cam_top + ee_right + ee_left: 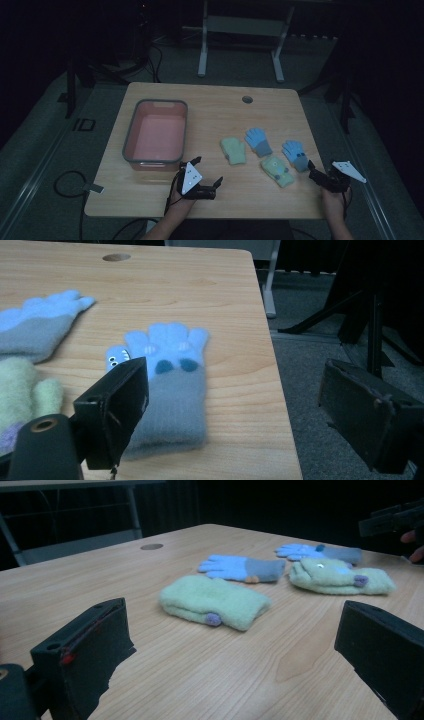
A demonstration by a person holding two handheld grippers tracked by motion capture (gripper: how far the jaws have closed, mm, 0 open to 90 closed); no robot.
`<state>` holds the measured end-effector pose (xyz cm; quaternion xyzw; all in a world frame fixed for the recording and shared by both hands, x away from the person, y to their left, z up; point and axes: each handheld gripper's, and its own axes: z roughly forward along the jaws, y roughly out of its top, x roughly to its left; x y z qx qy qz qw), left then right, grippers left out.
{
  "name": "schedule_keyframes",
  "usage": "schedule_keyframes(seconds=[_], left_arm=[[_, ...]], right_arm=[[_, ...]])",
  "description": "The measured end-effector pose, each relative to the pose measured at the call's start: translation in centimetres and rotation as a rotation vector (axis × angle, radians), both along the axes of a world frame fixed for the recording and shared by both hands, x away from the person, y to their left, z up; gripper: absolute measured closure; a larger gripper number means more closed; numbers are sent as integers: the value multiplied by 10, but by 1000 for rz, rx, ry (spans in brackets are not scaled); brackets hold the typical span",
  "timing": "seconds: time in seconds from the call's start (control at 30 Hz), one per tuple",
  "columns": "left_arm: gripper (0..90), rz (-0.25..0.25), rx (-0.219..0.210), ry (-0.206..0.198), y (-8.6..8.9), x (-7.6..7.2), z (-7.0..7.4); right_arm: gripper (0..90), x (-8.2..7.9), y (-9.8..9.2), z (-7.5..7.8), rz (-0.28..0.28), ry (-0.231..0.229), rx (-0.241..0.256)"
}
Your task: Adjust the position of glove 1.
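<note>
Overhead, four gloves lay on the right half of a wooden table [165, 200] as a person's two grippers hovered at its near edge. A pale green glove [234, 150] sat nearest the middle, a blue glove [258, 141] just behind it, a second green glove [277, 170] in front, and a second blue glove [296, 155] nearest the right edge. An empty pink tub [155, 135] stood well apart on the left. The left gripper [206, 174] hung near the tub's front corner, its jaws spread wide and empty. The right gripper [313, 170] hung just beside the second blue glove, its spread hard to judge from above.

Seen from the left gripper, both black jaws stood far apart over bare wood. The pale green glove [215, 601] lay ahead between them, untouched. Beyond it were the blue glove [242, 568], the second green glove [341, 577] and the second blue glove [320, 553].

Seen from the right gripper, the jaws gaped wide and held nothing. The second blue glove [170, 385] lay flat just ahead, fingers pointing away, cuff partly behind the left jaw. The right jaw hung out past the table edge over grey carpet [310, 390].
</note>
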<state>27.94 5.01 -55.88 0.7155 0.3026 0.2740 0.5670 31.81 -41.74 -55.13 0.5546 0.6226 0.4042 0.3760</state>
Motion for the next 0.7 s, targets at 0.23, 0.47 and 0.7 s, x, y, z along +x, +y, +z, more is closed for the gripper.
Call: schedule_keyframes(seconds=[0.23,0.47,0.7], left_arm=[[10,-10,-3,-1,1,0,0],[10,-26,-27,18,4,2,0],[10,-19,-28,7,3,1,0]], right_arm=[[129,2,2,0,-9,19,-21],[129,3,5,0,-11,31,-46],[130,3,4,0,-7,35,-44]])
